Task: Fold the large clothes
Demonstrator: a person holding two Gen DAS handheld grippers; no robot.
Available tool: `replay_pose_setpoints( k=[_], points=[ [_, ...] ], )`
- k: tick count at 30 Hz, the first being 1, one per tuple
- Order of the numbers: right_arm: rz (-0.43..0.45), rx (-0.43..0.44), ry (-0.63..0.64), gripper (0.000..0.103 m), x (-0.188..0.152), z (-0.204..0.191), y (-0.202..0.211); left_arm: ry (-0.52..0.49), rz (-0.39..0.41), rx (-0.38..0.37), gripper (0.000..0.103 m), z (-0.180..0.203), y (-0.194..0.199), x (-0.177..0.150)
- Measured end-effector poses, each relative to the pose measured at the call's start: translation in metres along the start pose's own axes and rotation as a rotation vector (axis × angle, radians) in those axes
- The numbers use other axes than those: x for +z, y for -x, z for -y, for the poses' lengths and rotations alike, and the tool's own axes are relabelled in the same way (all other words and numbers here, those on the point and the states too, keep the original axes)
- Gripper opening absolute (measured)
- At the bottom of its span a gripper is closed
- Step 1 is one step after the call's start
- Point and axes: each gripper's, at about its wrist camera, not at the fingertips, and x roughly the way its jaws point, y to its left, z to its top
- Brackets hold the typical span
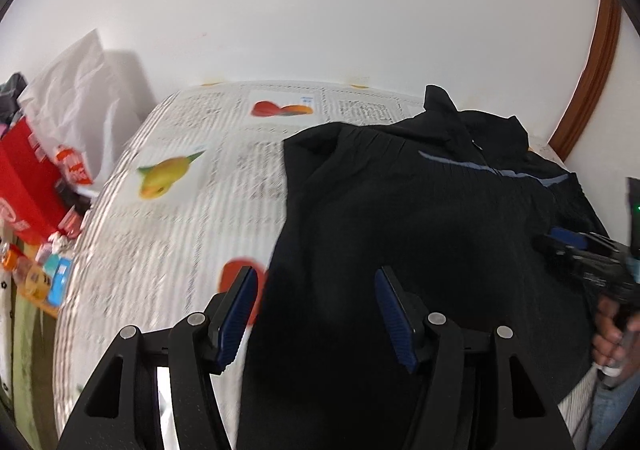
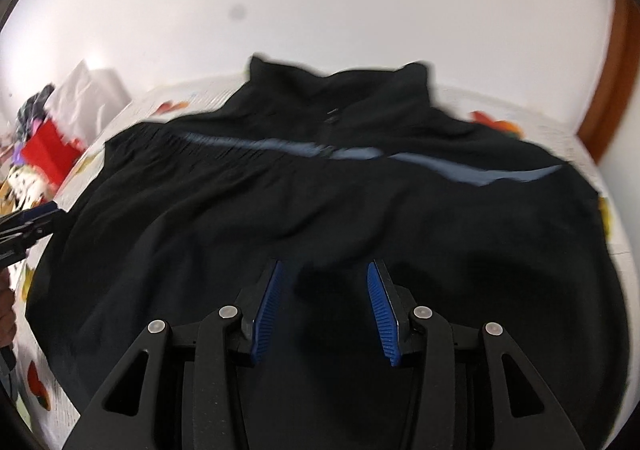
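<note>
A large black jacket [image 1: 420, 218] with a grey-blue chest stripe and a stand-up collar lies spread on the table, collar toward the wall. It fills the right wrist view [image 2: 320, 210]. My left gripper [image 1: 316, 278] is open and empty above the jacket's left edge. My right gripper [image 2: 324, 270] is open and empty over the jacket's lower middle. The right gripper also shows in the left wrist view [image 1: 576, 246] at the jacket's right side, and the left gripper shows at the left edge of the right wrist view [image 2: 40, 216].
The table is covered with newspaper [image 1: 180, 218] printed with coloured pictures. Left of it stand a red box [image 1: 24, 190], a white bag [image 1: 80, 90] and small packages [image 1: 44, 278]. A white wall is behind, with a brown door frame [image 1: 592, 82] at right.
</note>
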Motion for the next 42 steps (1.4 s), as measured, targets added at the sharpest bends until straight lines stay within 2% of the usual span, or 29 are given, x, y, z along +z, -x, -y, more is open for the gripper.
replay_pose_setpoints(
  k=[2,3,6,15,22,28,32,34,36,42],
  points=[
    [-0.033,-0.068,0.016,0.044,-0.004,-0.007,-0.013,0.005,-0.004,0.003,0.058,-0.007,0.010,-0.010],
    [-0.033,-0.073,0.009,0.044,-0.007,-0.006,-0.013,0.004,-0.006,0.003,0.059,-0.011,0.016,-0.016],
    [-0.038,-0.058,0.002,0.044,-0.017,-0.008,-0.003,0.006,-0.001,0.013,0.059,-0.018,0.028,-0.029],
    [-0.017,-0.019,0.012,0.044,-0.089,-0.024,0.061,0.055,-0.004,-0.007,0.059,-0.036,0.060,-0.066],
    [0.014,-0.048,0.007,0.044,-0.142,-0.030,0.102,0.083,0.018,-0.005,0.060,-0.041,0.085,-0.087],
    [-0.042,-0.081,0.046,0.044,-0.170,-0.033,0.107,0.083,0.020,0.011,0.060,-0.046,0.100,-0.106],
    [0.007,-0.086,0.099,0.044,-0.168,-0.050,0.126,0.088,0.005,0.033,0.062,-0.057,0.106,-0.119],
    [0.032,-0.059,0.145,0.050,-0.159,-0.069,0.129,0.089,-0.005,0.037,0.062,-0.062,0.106,-0.126],
    [0.050,-0.032,0.212,0.058,-0.151,-0.097,0.124,0.096,-0.020,0.038,0.062,-0.068,0.106,-0.134],
    [0.034,0.039,0.376,0.060,-0.137,-0.179,0.090,0.115,-0.043,0.049,0.063,-0.089,0.104,-0.148]
  ],
)
